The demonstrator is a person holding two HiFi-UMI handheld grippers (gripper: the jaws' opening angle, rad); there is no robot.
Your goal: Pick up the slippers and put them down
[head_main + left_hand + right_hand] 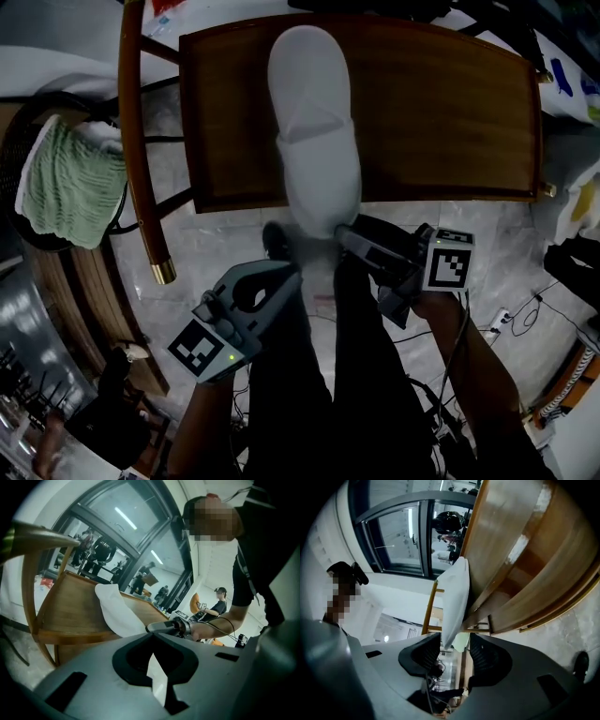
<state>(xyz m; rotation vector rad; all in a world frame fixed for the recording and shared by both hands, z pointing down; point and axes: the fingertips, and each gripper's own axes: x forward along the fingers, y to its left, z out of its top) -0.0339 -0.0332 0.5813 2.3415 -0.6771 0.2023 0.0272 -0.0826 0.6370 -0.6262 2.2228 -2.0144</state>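
A white slipper lies lengthwise on the wooden chair seat, its near end hanging over the front edge. My right gripper is at that overhanging end. In the right gripper view its jaws stand wide apart around the slipper's tip, the pads not pressing on it, so the right gripper is open. My left gripper hangs lower and to the left, short of the chair, apart from the slipper. The left gripper has its tips together and holds nothing. Only one slipper shows.
A curved wooden chair arm with a brass tip runs down the left. A green towel lies on a round stand further left. The person's dark trouser legs stand on the marble floor, with cables at right. Other people stand behind.
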